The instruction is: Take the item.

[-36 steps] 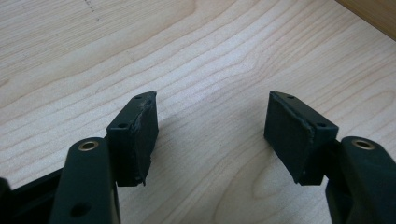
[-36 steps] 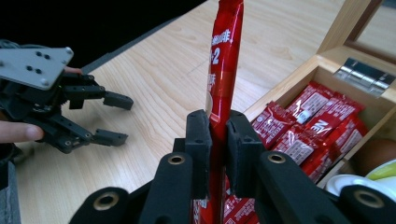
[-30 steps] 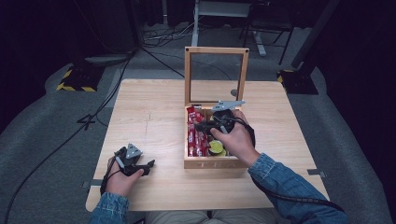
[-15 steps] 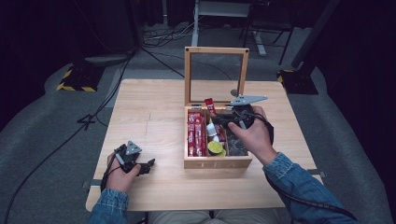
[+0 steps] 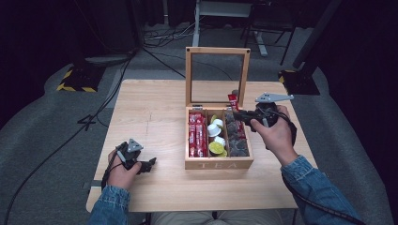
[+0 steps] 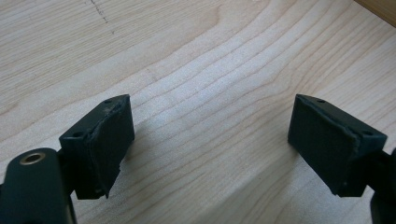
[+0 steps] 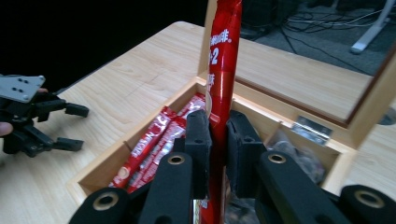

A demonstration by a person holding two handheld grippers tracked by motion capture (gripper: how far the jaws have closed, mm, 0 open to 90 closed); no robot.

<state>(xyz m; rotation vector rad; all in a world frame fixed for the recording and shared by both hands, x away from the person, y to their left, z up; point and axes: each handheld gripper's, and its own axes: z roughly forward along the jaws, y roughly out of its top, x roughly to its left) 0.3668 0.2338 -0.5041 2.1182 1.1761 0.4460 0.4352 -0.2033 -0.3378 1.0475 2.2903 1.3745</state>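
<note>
A wooden tea box (image 5: 219, 164) stands open mid-table, its glass lid (image 5: 217, 50) upright. Red sachets (image 5: 197, 133) (image 7: 149, 144) lie in its left compartment. My right gripper (image 5: 237, 115) (image 7: 218, 126) hovers over the box's right compartment, shut on one red sachet (image 5: 232, 101) (image 7: 223, 60) that stands upright between the pads. My left gripper (image 5: 149, 164) (image 6: 210, 135) (image 7: 74, 127) rests near the table's front left. Its jaws have just been opening and stand wide apart, with bare wood between them.
Round capsules (image 5: 216, 136), white and green, fill the box's middle compartment, and dark packets (image 5: 237, 140) fill the right one. The light wooden table (image 5: 150, 108) ends at dark floor with cables on all sides.
My right gripper has carried the red sachet up from the left compartment and over to the right side of the box. The left hand has stayed where it was.
</note>
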